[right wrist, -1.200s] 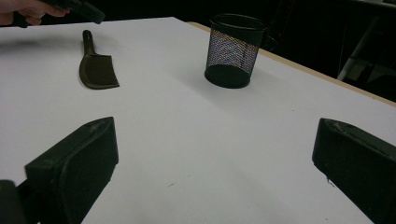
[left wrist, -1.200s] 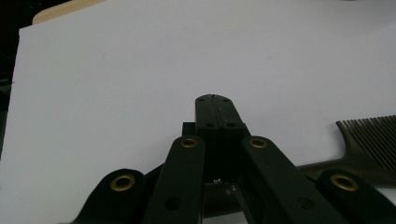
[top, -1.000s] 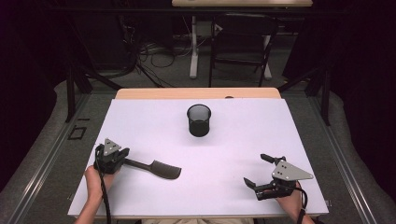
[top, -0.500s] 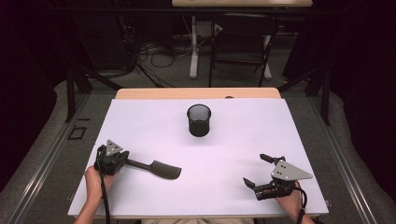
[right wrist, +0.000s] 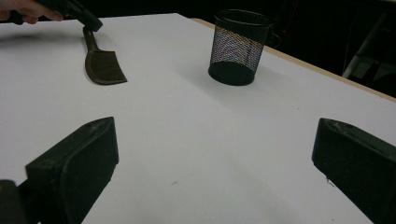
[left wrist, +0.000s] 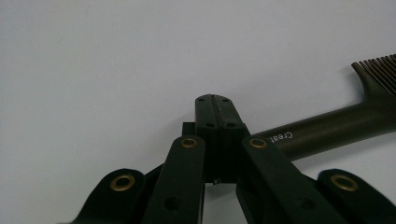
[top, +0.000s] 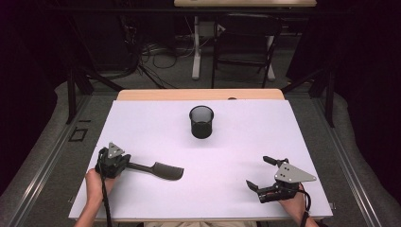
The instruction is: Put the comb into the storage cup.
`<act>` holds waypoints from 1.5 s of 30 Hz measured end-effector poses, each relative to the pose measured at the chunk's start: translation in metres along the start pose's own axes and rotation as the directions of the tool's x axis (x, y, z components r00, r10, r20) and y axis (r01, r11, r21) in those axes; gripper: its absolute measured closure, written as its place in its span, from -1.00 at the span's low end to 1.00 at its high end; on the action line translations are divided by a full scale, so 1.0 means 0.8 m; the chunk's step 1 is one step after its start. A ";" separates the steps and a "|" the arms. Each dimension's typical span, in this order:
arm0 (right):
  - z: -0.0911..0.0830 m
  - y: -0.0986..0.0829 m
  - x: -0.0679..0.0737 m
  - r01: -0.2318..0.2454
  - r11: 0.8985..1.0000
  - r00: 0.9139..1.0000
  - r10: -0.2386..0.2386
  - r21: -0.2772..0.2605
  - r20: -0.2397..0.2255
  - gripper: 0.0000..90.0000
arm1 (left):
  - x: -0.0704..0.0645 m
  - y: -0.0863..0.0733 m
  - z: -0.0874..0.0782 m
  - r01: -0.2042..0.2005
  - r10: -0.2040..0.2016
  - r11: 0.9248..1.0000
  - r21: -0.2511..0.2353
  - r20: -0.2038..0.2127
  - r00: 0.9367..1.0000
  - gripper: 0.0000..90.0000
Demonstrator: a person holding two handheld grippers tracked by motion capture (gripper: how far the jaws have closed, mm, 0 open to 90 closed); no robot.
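A dark comb [top: 161,170] lies flat on the white table [top: 156,127], teeth end to the right; it also lies far off, the comb [right wrist: 100,65] in the right gripper view. My left gripper [top: 124,164] rests at the comb's handle end. Up close, my left gripper [left wrist: 215,101] has its pads pressed together with nothing between them, and the comb handle [left wrist: 327,128] runs out from under its right arm. My right gripper [top: 258,171] sits near the front right of the table, wide open and empty, my right gripper [right wrist: 215,158] facing the cup.
A black mesh pen cup [top: 201,121] stands upright at the table's middle back, the pen cup [right wrist: 237,46] ahead of the right gripper. A wooden table edge [top: 198,94] runs along the back. A hand [top: 97,184] holds each gripper from the front edge.
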State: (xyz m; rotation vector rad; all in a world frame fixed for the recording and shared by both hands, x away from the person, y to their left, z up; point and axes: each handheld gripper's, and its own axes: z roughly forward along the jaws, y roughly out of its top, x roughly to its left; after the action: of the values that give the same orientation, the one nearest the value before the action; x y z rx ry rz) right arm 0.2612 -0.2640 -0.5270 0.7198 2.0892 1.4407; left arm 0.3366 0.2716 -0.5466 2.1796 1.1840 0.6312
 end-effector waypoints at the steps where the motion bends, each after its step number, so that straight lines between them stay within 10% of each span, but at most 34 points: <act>1: 0.000 0.000 0.000 -0.002 1.000 1.000 0.002 -0.002 0.000 -1.00 | 0.000 0.000 0.000 -0.002 0.002 1.000 0.001 0.003 1.000 1.00; 45: 0.000 -0.001 0.000 -0.003 1.000 1.000 0.003 0.005 -0.005 -1.00 | -0.012 -0.009 -0.009 0.022 -0.031 0.996 0.082 0.106 0.994 1.00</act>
State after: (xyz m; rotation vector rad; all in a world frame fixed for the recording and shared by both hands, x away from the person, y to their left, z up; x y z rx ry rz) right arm 0.2610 -0.2639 -0.5275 0.7220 2.0977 1.4403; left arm 0.3233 0.2679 -0.5477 2.2308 1.1986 0.4563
